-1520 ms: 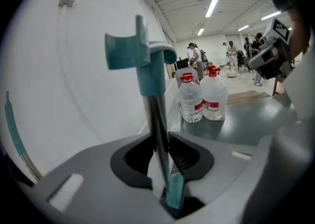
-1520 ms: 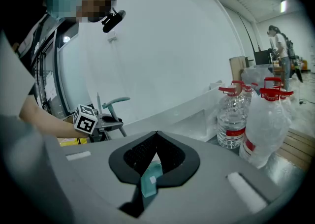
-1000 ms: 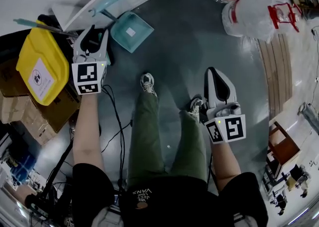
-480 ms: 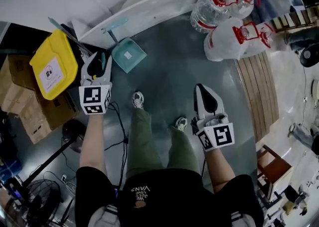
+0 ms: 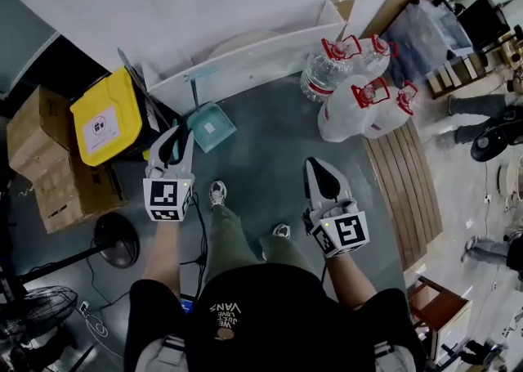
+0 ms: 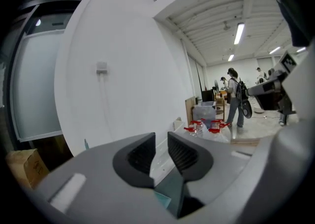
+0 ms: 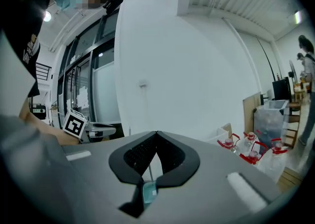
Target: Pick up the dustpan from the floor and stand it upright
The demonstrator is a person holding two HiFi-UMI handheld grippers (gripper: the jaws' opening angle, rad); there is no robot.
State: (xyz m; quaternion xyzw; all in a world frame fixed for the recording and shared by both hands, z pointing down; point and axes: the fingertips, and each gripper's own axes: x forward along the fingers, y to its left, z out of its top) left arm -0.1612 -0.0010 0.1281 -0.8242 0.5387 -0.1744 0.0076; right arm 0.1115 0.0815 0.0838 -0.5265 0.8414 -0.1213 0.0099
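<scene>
The teal dustpan (image 5: 211, 127) stands on the grey floor, pan down, its thin handle (image 5: 196, 82) rising against the white curved board (image 5: 253, 56). My left gripper (image 5: 180, 137) hangs in the air just left of it and nearer to me, touching nothing. Its jaws are closing, a narrow gap between them and nothing inside. In the left gripper view the left gripper (image 6: 161, 139) shows a strip of teal dustpan (image 6: 165, 196) below it. My right gripper (image 5: 315, 164) is shut and empty, well right of the dustpan. Below the right gripper (image 7: 156, 137) the dustpan (image 7: 147, 191) peeks through.
A yellow bin (image 5: 102, 125) and cardboard boxes (image 5: 49, 158) stand at the left. Large water jugs (image 5: 351, 105) and a wooden pallet (image 5: 400, 174) are at the right. A fan base (image 5: 118, 239) and cables lie near my feet. People stand in the far room (image 6: 236, 100).
Both grippers have risen well away from the floor and the dustpan looks smaller and farther below. The left jaws have narrowed. The dustpan stays by the white board.
</scene>
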